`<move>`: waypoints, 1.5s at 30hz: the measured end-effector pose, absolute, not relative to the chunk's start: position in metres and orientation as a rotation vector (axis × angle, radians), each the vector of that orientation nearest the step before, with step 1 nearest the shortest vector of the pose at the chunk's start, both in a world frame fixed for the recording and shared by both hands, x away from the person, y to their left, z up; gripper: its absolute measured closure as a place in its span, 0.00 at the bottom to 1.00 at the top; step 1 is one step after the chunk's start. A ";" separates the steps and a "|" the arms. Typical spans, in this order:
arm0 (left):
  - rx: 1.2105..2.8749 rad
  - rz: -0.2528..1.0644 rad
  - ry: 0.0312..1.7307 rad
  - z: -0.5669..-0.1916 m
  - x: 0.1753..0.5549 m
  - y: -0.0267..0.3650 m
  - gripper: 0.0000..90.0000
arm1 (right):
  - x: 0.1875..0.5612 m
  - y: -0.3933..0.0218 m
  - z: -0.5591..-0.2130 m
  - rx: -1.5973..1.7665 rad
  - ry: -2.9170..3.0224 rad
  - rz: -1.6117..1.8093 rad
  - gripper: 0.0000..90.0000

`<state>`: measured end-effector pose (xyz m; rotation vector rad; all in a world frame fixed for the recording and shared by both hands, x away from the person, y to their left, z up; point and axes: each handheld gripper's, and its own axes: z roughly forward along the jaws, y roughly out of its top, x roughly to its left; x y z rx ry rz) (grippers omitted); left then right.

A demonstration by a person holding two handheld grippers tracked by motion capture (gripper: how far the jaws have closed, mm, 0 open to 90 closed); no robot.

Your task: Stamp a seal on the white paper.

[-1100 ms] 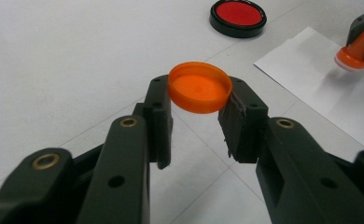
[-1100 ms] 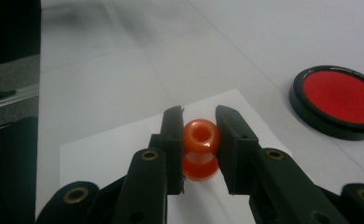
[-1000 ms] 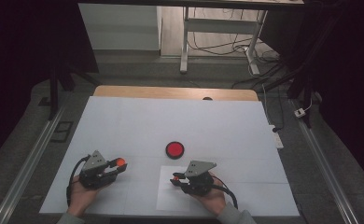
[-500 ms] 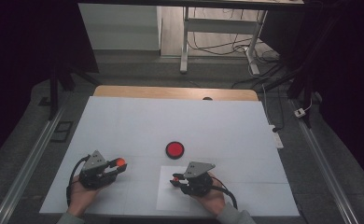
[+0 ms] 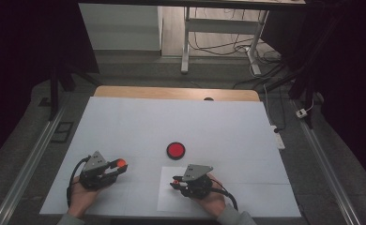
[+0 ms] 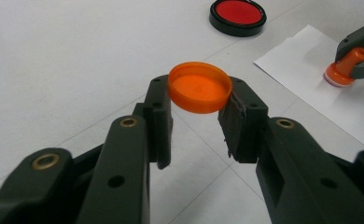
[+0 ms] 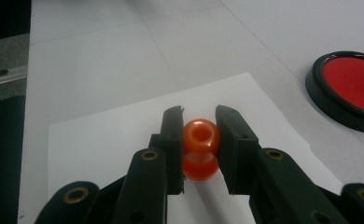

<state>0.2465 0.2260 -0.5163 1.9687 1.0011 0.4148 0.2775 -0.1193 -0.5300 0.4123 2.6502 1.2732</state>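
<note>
My left gripper is shut on an orange round cap, held a little above the white table; from above, the left gripper sits at the front left with the orange cap at its tip. My right gripper is shut on an orange stamp with a knob handle, its base standing on a white paper sheet. The high view shows the right gripper over the paper sheet. A red ink pad in a black round case lies open just beyond both.
The white table cover spreads far beyond the grippers, with a wooden strip at its back edge. Metal rails run along both sides. Past the table stand a desk frame and loose cables on the floor.
</note>
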 end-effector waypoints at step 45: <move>1.973 0.415 1.004 -0.517 0.245 0.225 0.72 | 0.278 -0.119 -0.532 0.379 2.658 1.257 0.81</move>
